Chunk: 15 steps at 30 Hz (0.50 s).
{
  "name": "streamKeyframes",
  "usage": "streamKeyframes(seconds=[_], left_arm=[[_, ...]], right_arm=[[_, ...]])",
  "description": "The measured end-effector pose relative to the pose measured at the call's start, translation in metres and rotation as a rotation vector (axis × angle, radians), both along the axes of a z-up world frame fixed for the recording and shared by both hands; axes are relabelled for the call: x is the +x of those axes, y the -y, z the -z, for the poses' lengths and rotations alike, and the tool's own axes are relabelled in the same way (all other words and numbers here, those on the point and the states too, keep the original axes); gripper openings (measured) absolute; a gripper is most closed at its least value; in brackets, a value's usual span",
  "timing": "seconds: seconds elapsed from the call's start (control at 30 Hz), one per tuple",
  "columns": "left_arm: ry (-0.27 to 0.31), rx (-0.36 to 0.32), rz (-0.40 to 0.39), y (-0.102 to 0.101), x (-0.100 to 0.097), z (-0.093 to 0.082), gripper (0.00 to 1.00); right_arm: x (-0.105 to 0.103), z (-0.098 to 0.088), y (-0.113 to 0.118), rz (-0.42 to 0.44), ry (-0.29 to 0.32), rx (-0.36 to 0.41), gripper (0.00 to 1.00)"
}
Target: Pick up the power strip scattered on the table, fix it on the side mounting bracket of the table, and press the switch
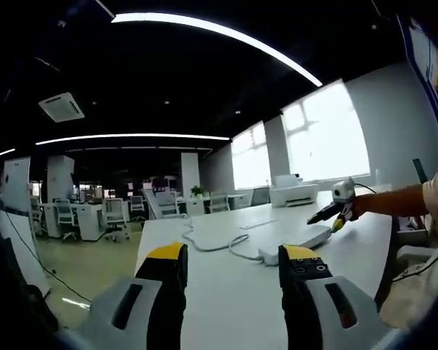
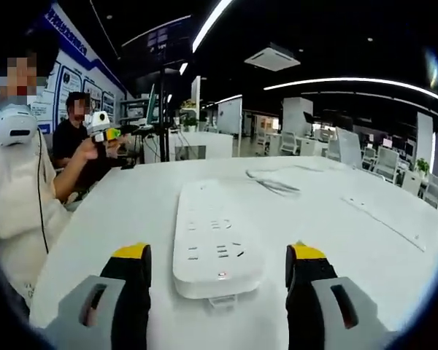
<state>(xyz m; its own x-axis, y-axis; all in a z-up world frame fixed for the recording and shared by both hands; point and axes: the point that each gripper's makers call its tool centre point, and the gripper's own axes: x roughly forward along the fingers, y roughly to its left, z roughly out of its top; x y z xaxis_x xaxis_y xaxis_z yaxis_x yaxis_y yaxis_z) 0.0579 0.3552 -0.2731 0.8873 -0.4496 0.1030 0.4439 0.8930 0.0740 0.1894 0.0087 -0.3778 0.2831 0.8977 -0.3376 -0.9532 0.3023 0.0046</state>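
The power strip [image 2: 217, 240] lies flat on the white desk [image 2: 131, 211] between the right gripper [image 2: 219, 273]'s wide jaws, looking stiff, smooth and light, best squeezed across its long sides.

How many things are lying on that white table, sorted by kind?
Power strip: 1
White cable trailing from it: 1
Flat white strip-shaped piece at the table's far side, too indistinct to name: 1
Total: 3 on the table
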Motion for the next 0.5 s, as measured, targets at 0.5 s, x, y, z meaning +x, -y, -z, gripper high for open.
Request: streamKeyframes(seconds=[0.5], left_arm=[[0.009, 0.011, 0.010, 0.002, -0.002, -0.002, 0.55]], right_arm=[[0.002, 0.022, -0.006, 0.016, -0.029, -0.045, 0.57]])
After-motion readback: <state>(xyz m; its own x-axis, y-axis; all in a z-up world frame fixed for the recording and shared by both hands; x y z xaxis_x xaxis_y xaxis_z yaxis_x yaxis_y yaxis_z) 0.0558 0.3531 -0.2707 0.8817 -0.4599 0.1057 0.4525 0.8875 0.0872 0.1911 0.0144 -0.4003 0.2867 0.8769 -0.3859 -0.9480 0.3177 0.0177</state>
